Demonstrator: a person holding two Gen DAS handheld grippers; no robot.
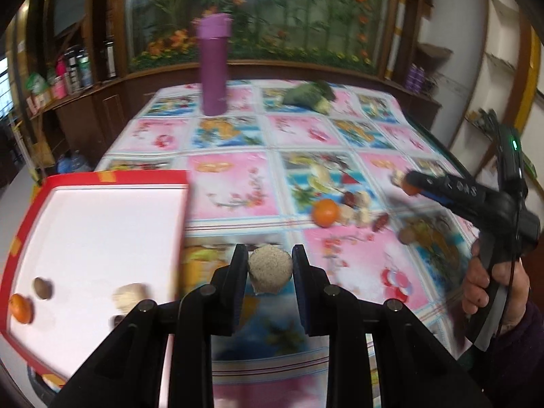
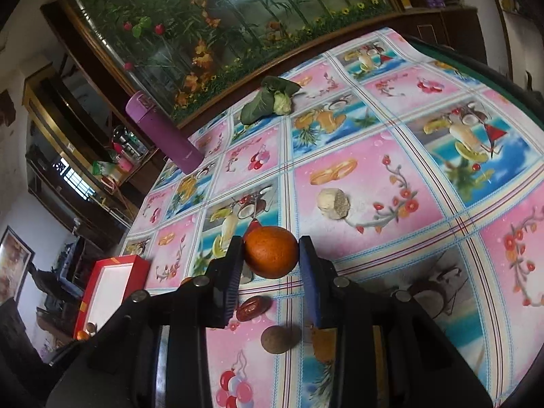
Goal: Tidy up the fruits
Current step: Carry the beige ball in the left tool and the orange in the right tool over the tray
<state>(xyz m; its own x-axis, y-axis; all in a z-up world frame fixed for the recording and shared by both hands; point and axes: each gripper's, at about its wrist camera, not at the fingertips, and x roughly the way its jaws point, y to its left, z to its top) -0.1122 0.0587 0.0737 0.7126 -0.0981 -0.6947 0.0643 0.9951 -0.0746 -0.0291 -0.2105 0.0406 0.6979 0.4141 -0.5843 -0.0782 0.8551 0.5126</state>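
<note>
My left gripper [image 1: 270, 265] is shut on a beige rough ball-like fruit [image 1: 270, 270], held above the table just right of the red box [image 1: 115, 178]. The box's white inside holds an orange [image 1: 21, 309], a brown round fruit [image 1: 43, 288] and a pale piece [image 1: 131, 295]. My right gripper [image 2: 271, 255] is shut on an orange [image 2: 271, 252] above the table; it also shows in the left wrist view [image 1: 409, 183]. Another orange [image 1: 325, 212], red dates [image 1: 380, 221] and pale pieces lie on the cloth. Below the right gripper lie a red date [image 2: 251, 307], a brown fruit [image 2: 277, 339] and a pale piece [image 2: 334, 203].
A purple bottle [image 1: 214, 64] stands at the table's far side, with a leafy cauliflower [image 1: 311, 97] to its right. The table has a colourful fruit-print cloth [image 1: 234, 183]. Wooden cabinets and a planted glass case stand behind. The red box also shows in the right wrist view [image 2: 108, 289].
</note>
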